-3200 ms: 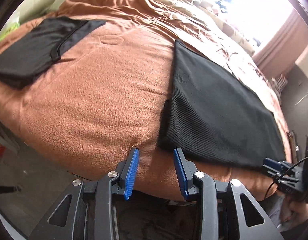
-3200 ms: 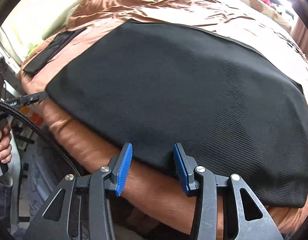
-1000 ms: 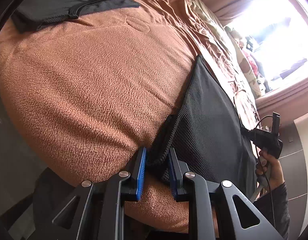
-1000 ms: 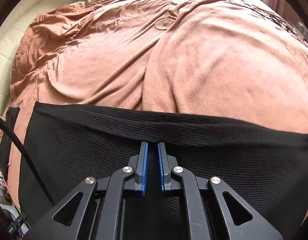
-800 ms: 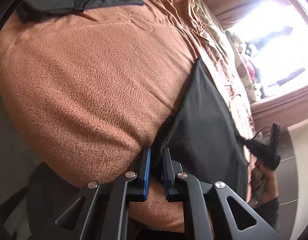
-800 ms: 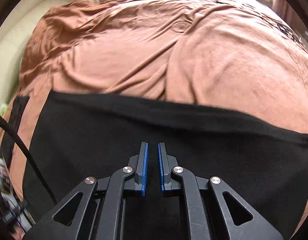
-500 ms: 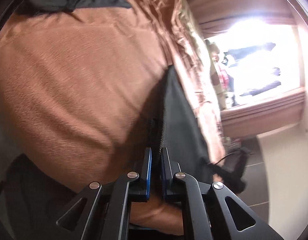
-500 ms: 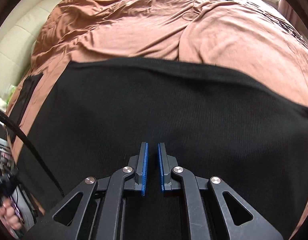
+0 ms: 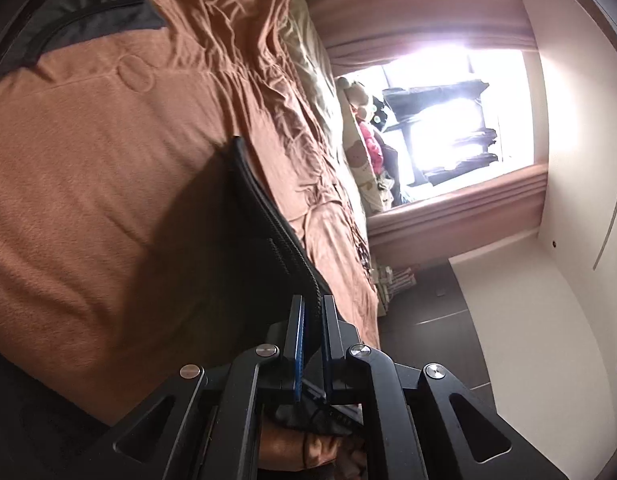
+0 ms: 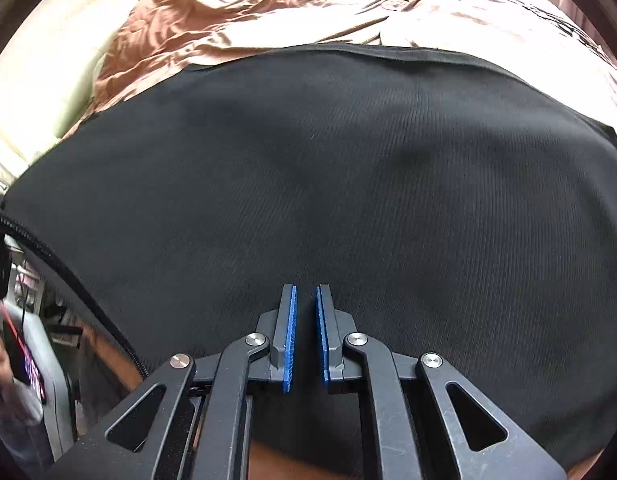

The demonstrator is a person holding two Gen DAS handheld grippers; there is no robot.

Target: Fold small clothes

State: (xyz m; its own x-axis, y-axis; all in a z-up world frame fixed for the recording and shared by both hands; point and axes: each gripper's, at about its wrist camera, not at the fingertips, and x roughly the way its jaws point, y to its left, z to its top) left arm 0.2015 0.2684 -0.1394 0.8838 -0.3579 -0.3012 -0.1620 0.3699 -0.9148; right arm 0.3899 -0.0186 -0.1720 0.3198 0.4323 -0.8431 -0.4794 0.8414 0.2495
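Black ribbed garment [image 10: 348, 168]: spread over the brown bed blanket [image 9: 88, 168], one edge lifted. Left gripper [image 9: 311, 308]: jaws pinched on that edge. Right gripper [image 10: 306, 300]: jaws nearly together, gripping the near hem of the garment.

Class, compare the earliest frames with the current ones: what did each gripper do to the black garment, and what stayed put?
Both grippers, open before, shut on the black garment: left gripper and right gripper grip its near edge, lifting it off the brown blanket. The second dark garment stayed where it was.
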